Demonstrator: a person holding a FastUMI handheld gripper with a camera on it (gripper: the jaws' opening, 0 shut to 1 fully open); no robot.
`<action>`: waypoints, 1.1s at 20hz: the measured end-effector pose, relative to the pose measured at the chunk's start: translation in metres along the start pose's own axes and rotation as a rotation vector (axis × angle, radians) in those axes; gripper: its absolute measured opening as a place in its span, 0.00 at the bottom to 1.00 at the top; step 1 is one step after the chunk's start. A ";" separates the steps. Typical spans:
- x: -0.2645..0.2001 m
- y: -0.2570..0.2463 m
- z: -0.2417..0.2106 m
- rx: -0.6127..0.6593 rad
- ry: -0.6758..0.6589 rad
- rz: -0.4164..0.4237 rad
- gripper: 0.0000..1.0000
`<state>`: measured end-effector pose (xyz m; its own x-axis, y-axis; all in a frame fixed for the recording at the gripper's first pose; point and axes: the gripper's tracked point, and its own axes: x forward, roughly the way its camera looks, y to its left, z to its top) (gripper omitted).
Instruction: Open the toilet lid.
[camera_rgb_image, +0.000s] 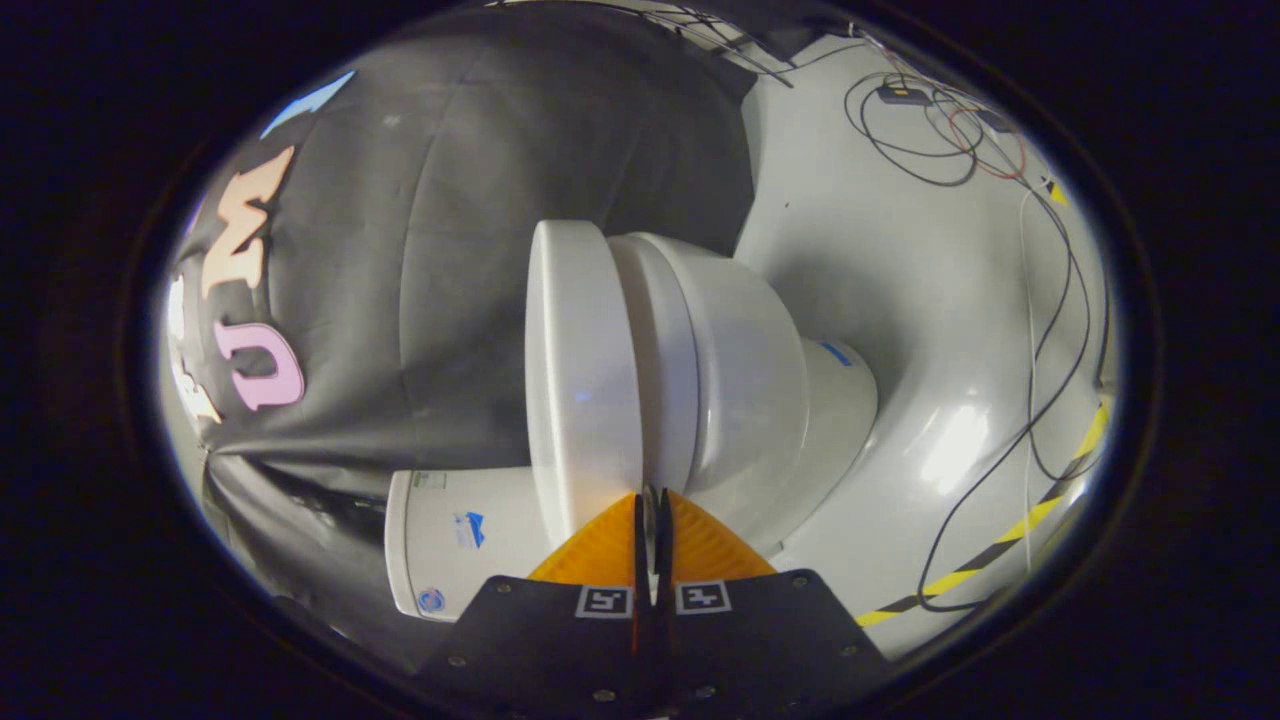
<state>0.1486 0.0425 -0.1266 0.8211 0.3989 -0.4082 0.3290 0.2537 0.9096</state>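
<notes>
The biggest thing ahead of me is the pale grey floor (900, 300), glossy with a bright reflection, and the view is rolled sideways so it runs up one side. On it stands the white toilet (740, 380), lying across my view: its bowl tapers down to a pedestal that meets the floor, and its tank (450, 540) sits at the near end, just beside my fingers. The toilet lid (575, 370) is a broad white disc lying flat against the seat (650, 350), closed, with only a thin seam between the two, and that seam runs straight toward my fingertips. My hand-held gripper (652, 505) has its two orange ribbed fingers (600, 550) drawn almost together, only a narrow dark slit between them, nothing held; their tips sit right at the lid's edge where it meets the seat, though I cannot tell whether they touch it. Thin black cables (1040, 380) trail in loops across the floor beyond the bowl, and a yellow-and-black striped tape (1000, 540) crosses the floor near them. Small blue stickers (470, 528) mark the tank and the pedestal, too small for me to read. Two square black-and-white markers (703, 597) sit on the gripper body behind the fingers.
</notes>
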 end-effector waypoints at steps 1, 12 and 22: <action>-0.001 0.006 0.000 0.015 0.008 0.022 0.01; -0.016 0.028 -0.008 -0.196 0.027 -0.014 0.01; -0.034 0.086 -0.018 -0.299 -0.008 -0.062 0.01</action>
<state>0.1407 0.0672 -0.0359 0.8080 0.3675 -0.4606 0.2280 0.5258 0.8195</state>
